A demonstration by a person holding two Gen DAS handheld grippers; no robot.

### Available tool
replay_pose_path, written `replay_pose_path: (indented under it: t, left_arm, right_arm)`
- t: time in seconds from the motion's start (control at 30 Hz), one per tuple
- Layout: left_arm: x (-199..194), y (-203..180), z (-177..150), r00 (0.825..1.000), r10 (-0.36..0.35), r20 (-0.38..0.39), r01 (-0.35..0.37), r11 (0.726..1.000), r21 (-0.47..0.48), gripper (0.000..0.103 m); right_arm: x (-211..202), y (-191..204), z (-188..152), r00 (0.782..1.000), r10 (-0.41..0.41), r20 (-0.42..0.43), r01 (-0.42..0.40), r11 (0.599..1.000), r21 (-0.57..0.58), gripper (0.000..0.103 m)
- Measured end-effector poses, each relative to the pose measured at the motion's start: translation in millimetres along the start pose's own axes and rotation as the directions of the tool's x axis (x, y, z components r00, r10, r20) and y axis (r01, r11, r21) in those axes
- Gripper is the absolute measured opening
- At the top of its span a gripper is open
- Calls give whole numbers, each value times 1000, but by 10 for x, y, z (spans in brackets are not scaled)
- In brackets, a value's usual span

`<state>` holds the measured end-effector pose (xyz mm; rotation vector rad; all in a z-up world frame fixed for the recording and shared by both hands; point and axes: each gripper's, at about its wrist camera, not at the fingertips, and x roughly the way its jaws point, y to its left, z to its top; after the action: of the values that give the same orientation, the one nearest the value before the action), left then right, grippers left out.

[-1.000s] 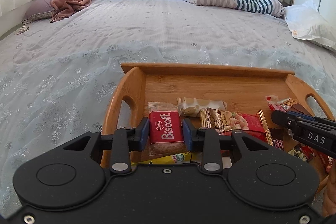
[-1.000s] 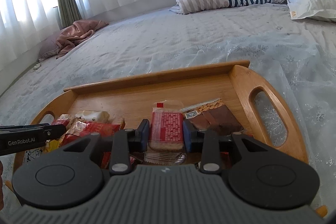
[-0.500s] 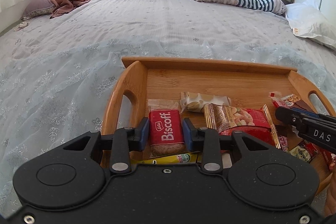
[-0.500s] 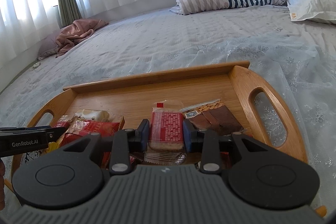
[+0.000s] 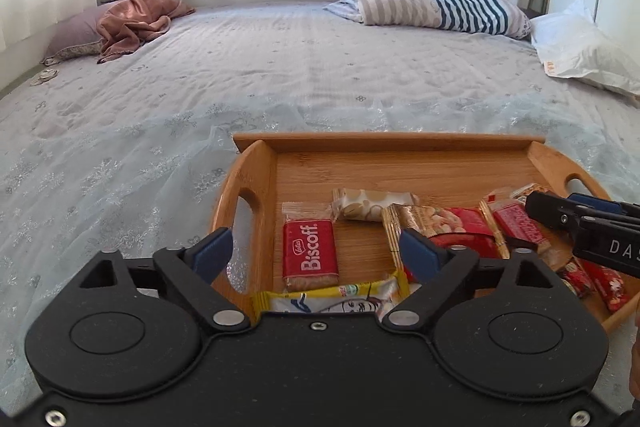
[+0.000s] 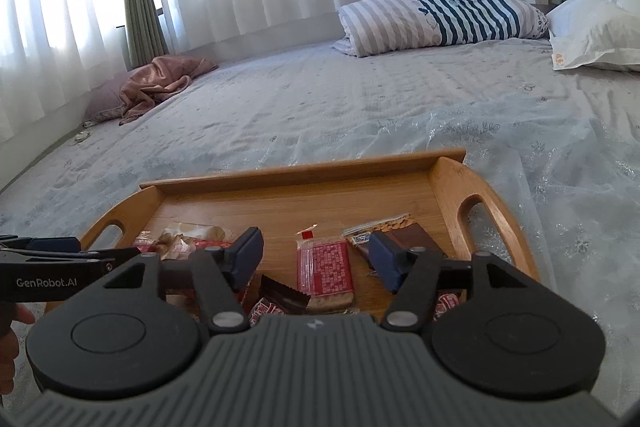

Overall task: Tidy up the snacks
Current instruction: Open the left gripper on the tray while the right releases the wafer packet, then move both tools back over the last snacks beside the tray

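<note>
A wooden tray (image 5: 384, 143) with handles lies on the bed and holds several snack packets. My left gripper (image 5: 314, 253) is open, its fingers on either side of a red Biscoff packet (image 5: 310, 254) that lies flat on the tray. A yellow packet (image 5: 332, 297) lies just below it. My right gripper (image 6: 316, 261) is open around a red patterned biscuit packet (image 6: 325, 269) lying on the tray (image 6: 312, 171). A brown almond bar (image 6: 394, 229) lies to its right. The right gripper also shows in the left wrist view (image 5: 580, 225).
A cream nougat bar (image 5: 372, 205) and a red nut packet (image 5: 444, 221) lie mid-tray. The bed (image 5: 280, 75) carries a striped pillow (image 5: 432, 3), a white bag (image 5: 580, 51) and a pink cloth (image 5: 132, 21). Curtains hang behind.
Both grippers have opened and let go of their packets, which now lie on the tray. Both have pulled back and risen slightly.
</note>
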<state>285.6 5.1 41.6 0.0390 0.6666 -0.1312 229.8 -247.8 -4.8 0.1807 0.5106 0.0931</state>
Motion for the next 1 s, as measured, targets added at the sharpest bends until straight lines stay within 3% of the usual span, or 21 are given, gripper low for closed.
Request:
replay_pose_path:
  t: [0.2,0.63,1.0]
  left_arm:
    - [-321,3,-97,1000,-16,13,16,1000,-2,95]
    - [-893,-54,-474,996,-83,10,83,997,1,99]
    - [-1060,-220,-624,994,-108,-14,108,993,51,100]
  right_arm:
    - [-284,-1,-19,999,20,29,-19,999,-35,89]
    - [-854,147,-331,991,132,16,-127,976,-176,102]
    - [-1197,226,-624,984,178,22,-166,953,-253,103]
